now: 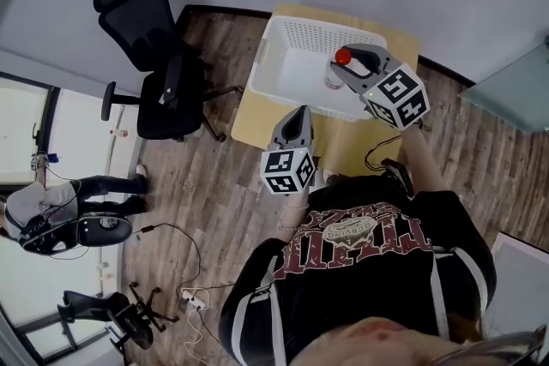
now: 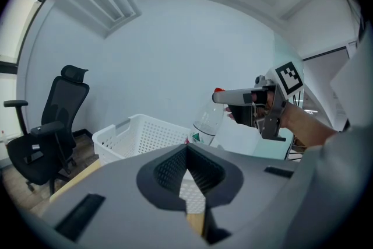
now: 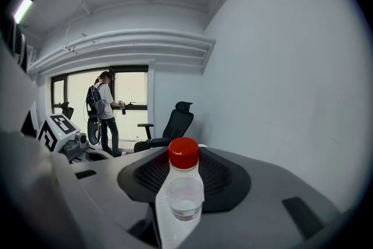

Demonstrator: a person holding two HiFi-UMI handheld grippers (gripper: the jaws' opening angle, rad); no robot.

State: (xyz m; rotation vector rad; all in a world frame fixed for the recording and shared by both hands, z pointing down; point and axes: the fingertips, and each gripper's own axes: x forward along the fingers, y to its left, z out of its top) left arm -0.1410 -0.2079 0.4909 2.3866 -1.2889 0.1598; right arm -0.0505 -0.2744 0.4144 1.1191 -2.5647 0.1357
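My right gripper [image 1: 346, 67] is shut on a clear plastic bottle [image 1: 335, 78] with a red cap, holding it over the white perforated basket [image 1: 296, 47]. In the right gripper view the bottle [image 3: 185, 182] stands upright between the jaws, with a little liquid inside. My left gripper [image 1: 299, 113] hangs over the wooden table [image 1: 257, 123] just in front of the basket, its jaws together with nothing between them. From the left gripper view, the bottle [image 2: 208, 123] hangs from the right gripper [image 2: 234, 96] above the basket [image 2: 135, 137].
A black office chair [image 1: 159, 64] stands on the wood floor left of the table. Another person [image 1: 60, 203] is at the far left by the windows. Cables and a power strip [image 1: 195, 297] lie on the floor. A wall runs behind the table.
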